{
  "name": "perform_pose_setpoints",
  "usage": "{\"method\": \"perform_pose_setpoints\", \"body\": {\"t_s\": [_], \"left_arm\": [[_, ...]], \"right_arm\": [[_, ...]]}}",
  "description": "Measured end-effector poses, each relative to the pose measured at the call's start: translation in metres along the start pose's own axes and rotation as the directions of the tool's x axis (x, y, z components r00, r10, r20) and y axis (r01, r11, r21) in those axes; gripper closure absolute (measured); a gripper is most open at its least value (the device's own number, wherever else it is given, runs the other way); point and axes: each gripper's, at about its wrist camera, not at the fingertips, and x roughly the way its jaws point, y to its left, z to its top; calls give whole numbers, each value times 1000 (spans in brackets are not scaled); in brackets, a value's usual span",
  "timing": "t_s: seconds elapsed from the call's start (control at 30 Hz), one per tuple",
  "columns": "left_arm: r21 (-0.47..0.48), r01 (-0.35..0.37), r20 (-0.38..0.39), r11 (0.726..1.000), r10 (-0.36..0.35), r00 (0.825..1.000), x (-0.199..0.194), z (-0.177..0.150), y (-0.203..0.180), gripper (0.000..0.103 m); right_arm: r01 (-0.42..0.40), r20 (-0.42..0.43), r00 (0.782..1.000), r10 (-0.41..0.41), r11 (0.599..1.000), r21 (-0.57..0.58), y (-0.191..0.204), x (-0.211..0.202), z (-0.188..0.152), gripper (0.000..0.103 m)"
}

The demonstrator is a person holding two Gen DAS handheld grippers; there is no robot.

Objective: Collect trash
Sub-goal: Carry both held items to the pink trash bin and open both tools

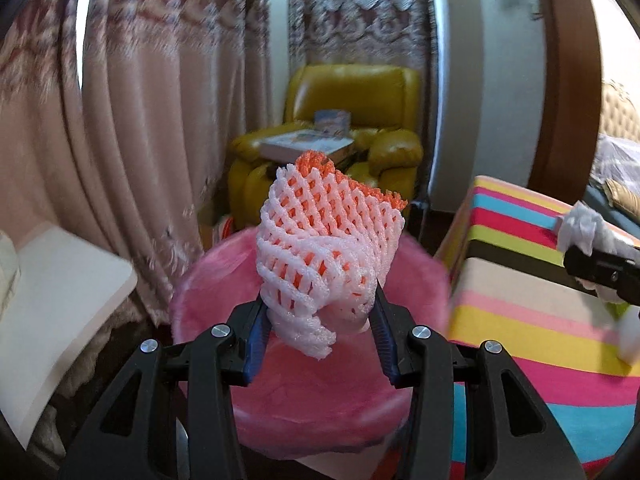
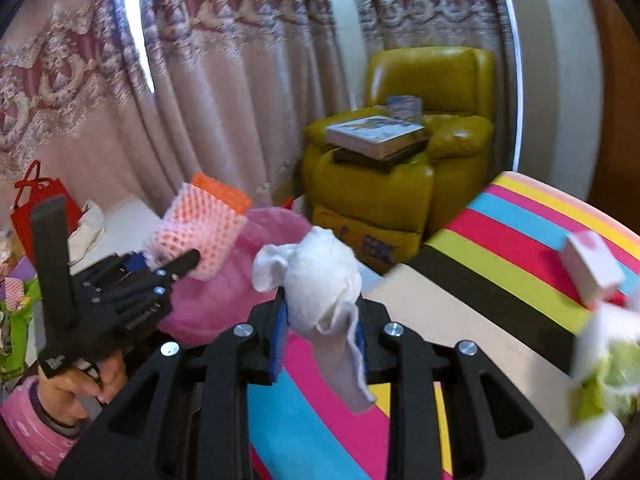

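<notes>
We see big pink curtains at the back, with a yellow armchair in front of them and some books on its seat. Our table has a stripy cloth in many colours. A bin lined with a pink bag sits by the table. Our left gripper squeezes a foam fruit net, white outside and orange inside, right over the bin. Our right gripper pinches a crumpled white tissue above the table's edge, near the bin.
</notes>
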Motion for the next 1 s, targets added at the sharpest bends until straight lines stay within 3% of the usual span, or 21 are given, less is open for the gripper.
{"method": "perform_pose_setpoints", "body": {"t_s": [0.33, 0.37, 0.47, 0.53, 0.67, 0.87, 1.0], "left_arm": [[-88, 38, -106, 995, -48, 993, 36, -10, 60, 54], [-102, 36, -109, 994, -47, 993, 37, -11, 67, 50], [-124, 45, -99, 991, -58, 993, 33, -15, 78, 38], [-117, 47, -82, 992, -56, 995, 29, -17, 81, 30], [-83, 34, -47, 996, -38, 998, 20, -19, 79, 21], [-105, 46, -16, 993, -48, 999, 7, -24, 74, 14], [-99, 40, 12, 994, -39, 999, -5, -27, 59, 12]], "right_arm": [[-94, -80, 993, 91, 995, -27, 43, 80, 29, 72], [-106, -87, 991, 104, 994, -26, 47, 87, 32, 68], [-110, -83, 991, 108, 994, -13, 56, 96, 37, 34], [-113, -69, 991, 111, 993, -22, 61, 96, 40, 31], [-82, -51, 996, 80, 996, -45, 64, 85, 39, 31], [-29, 9, 1000, 30, 998, -56, 47, 36, 20, 31], [28, 58, 998, -25, 998, -62, 25, -3, 0, 22]]}}
